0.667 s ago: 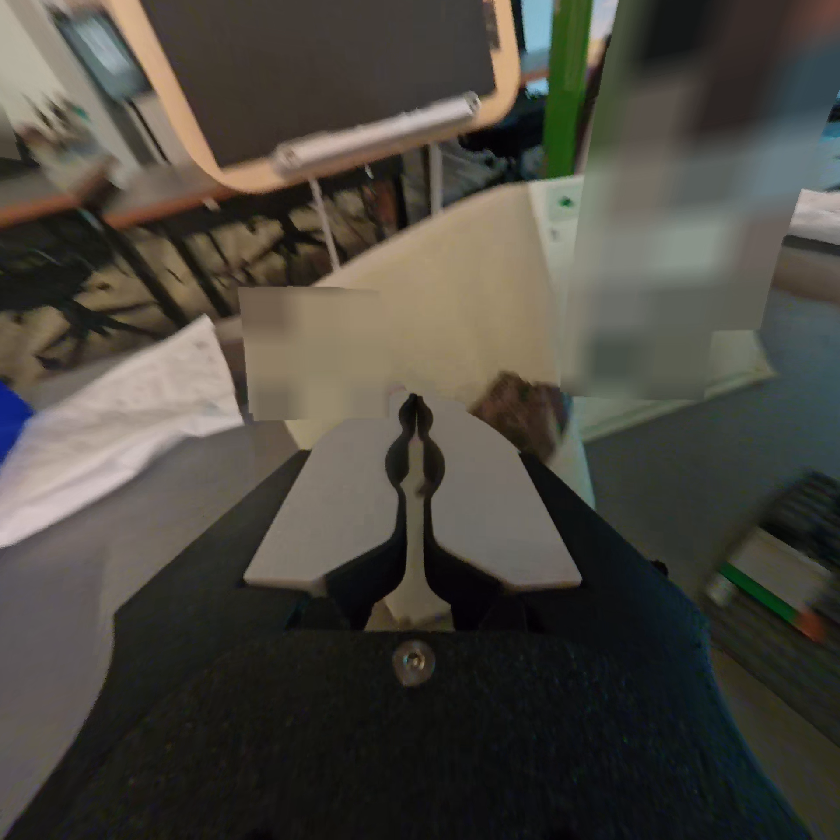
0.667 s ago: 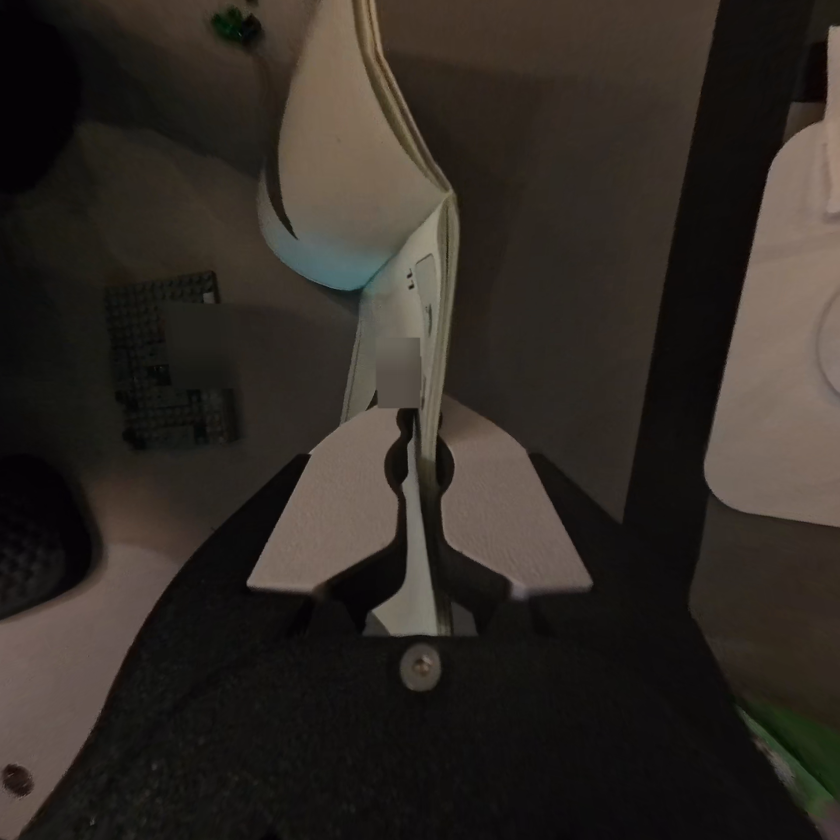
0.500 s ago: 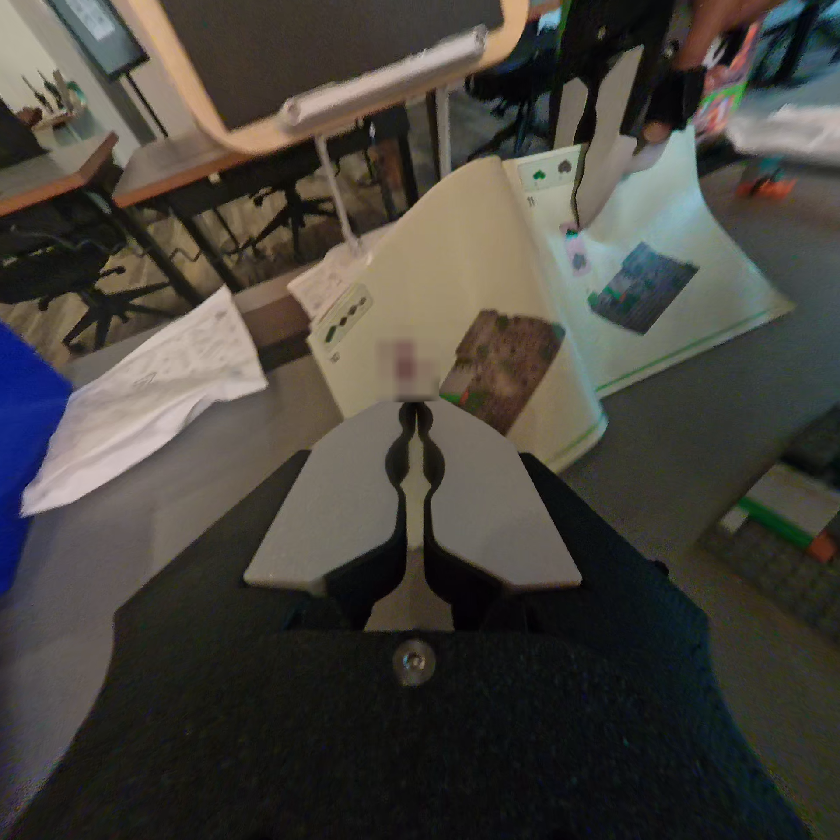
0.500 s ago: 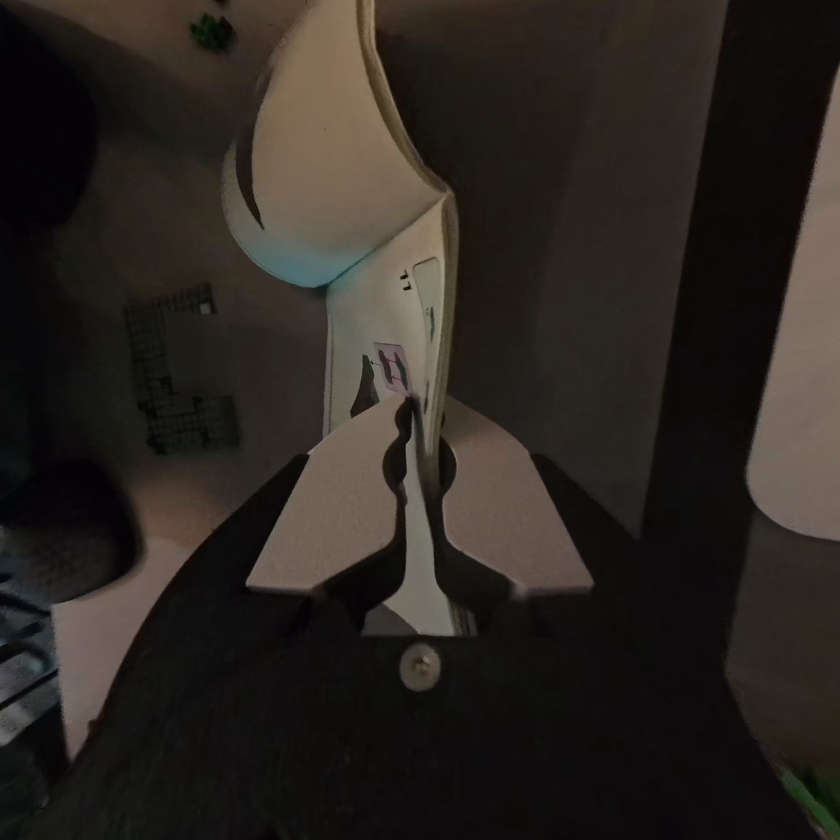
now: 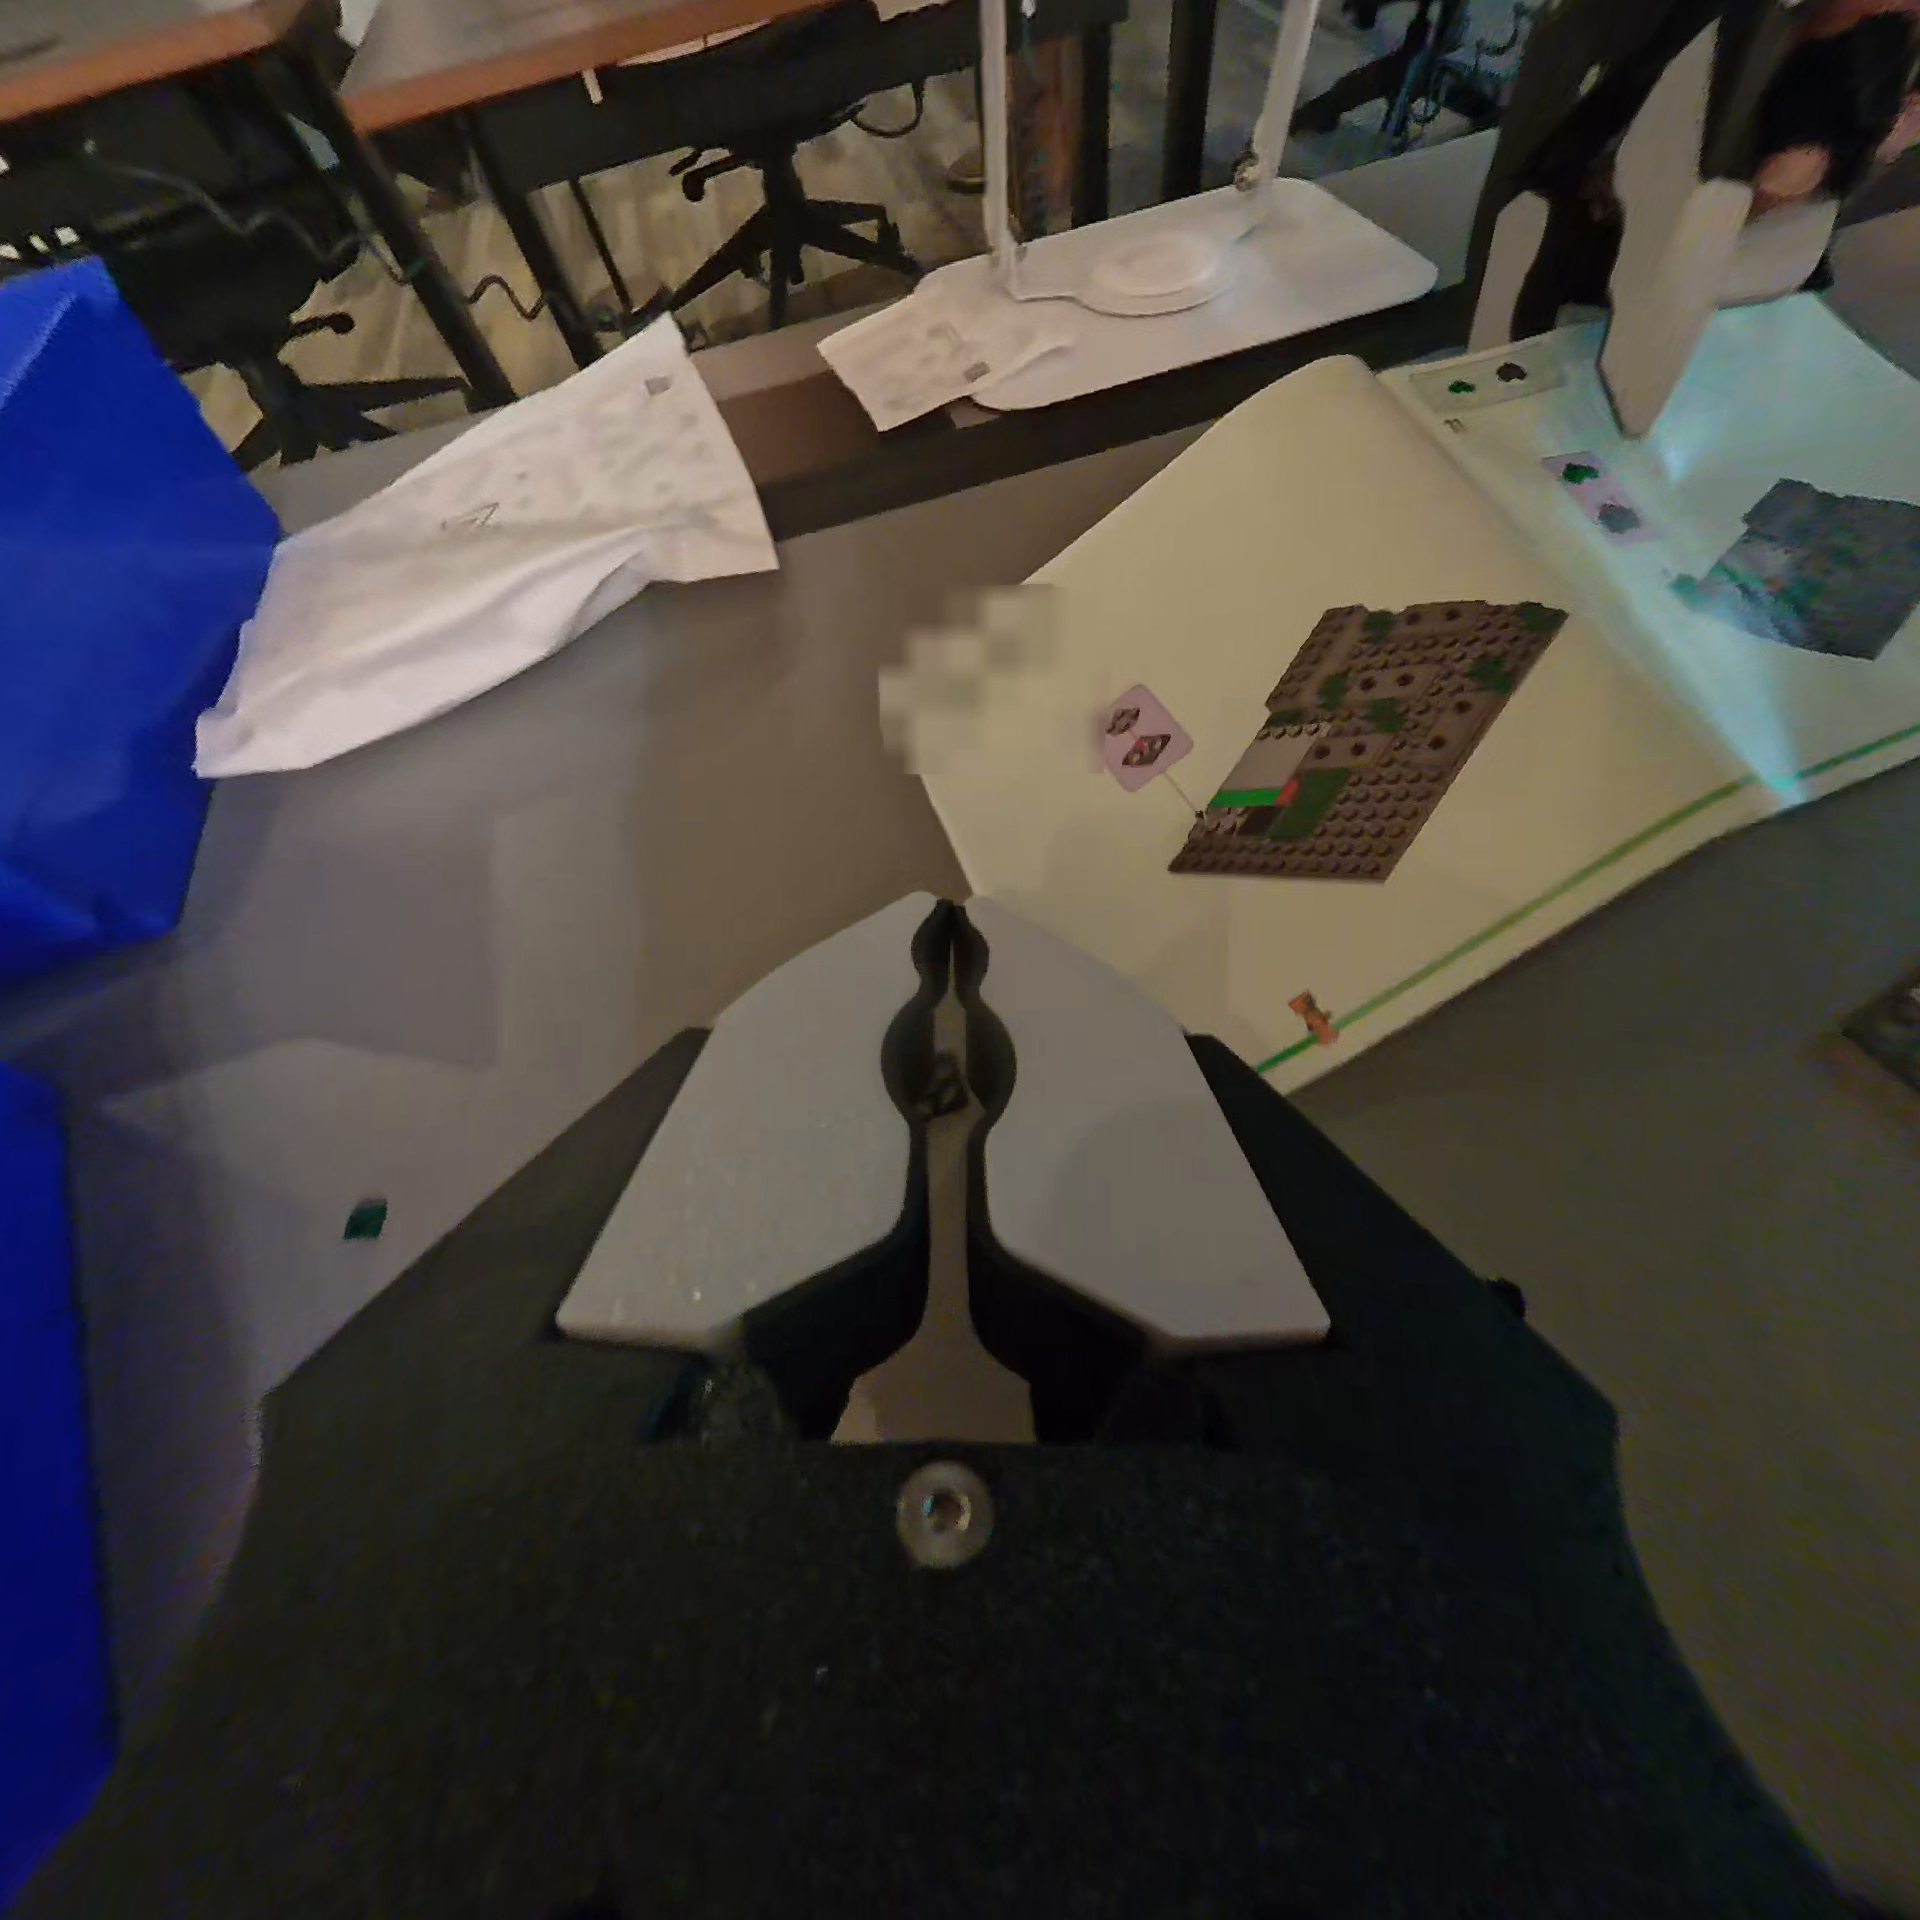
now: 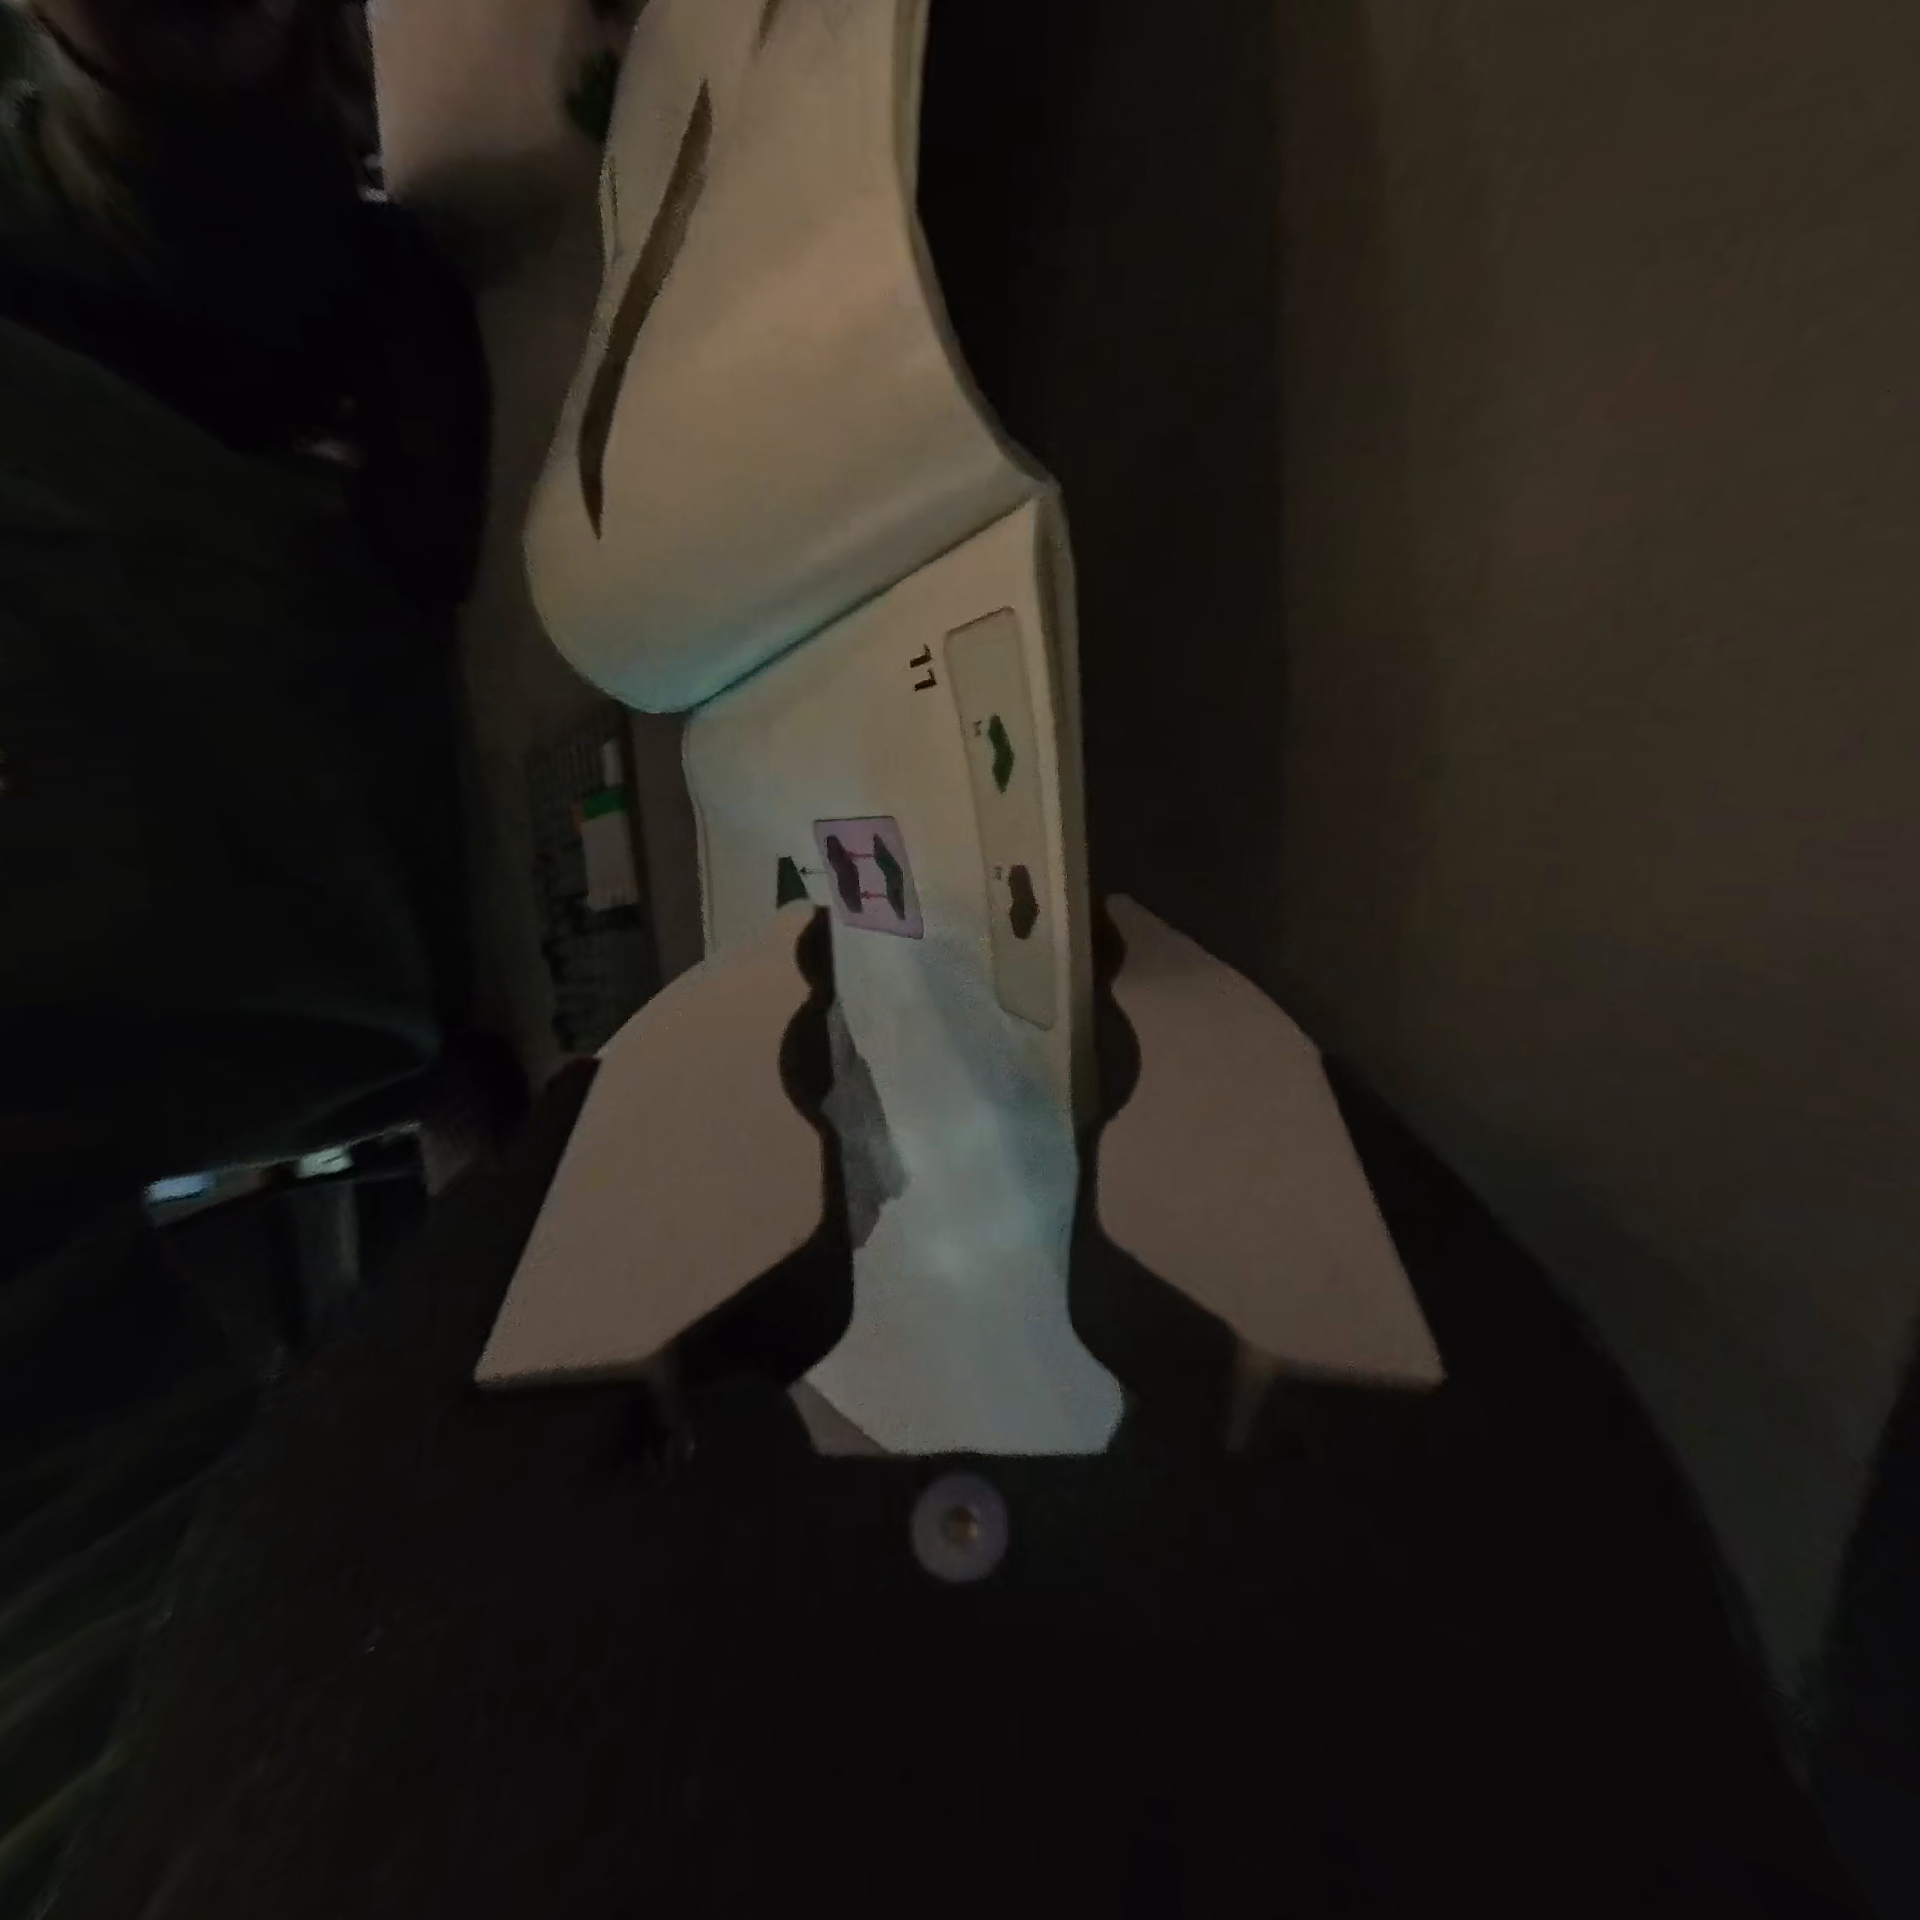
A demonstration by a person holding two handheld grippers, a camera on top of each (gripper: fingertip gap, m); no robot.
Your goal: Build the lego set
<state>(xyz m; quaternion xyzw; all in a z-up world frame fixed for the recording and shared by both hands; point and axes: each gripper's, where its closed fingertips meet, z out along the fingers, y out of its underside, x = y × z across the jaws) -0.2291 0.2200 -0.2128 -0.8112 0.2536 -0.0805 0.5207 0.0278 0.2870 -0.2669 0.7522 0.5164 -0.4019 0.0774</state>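
The instruction booklet (image 5: 1226, 665) lies open on the grey table, right of my left gripper (image 5: 951, 920), which is shut, with its tips near the booklet's left corner. A small dark bit (image 5: 940, 1086) shows in the gap between the fingers; I cannot tell whether it is held or lying on the table. My right gripper (image 6: 961, 914) is open, with the booklet's page (image 6: 935, 1164) loose between its spread fingers. It also shows far right in the left wrist view (image 5: 1558, 374), over the booklet's right page. A grey studded lego plate (image 6: 587, 862) is partly hidden behind the booklet.
A small green lego piece (image 5: 364, 1216) lies on the table left of my left gripper. A blue bin (image 5: 94, 623) stands at the left. White crumpled paper (image 5: 488, 561) and a white lamp base (image 5: 1174, 260) lie at the back. Another studded plate (image 5: 1891, 1029) sits at the right edge. The gap from one gripper's tips to the other's is roughly 30 cm.
My right gripper has opened and let go of the booklet page. The booklet has come down from standing curled to lying open. My left gripper stays shut; its view has tilted down.
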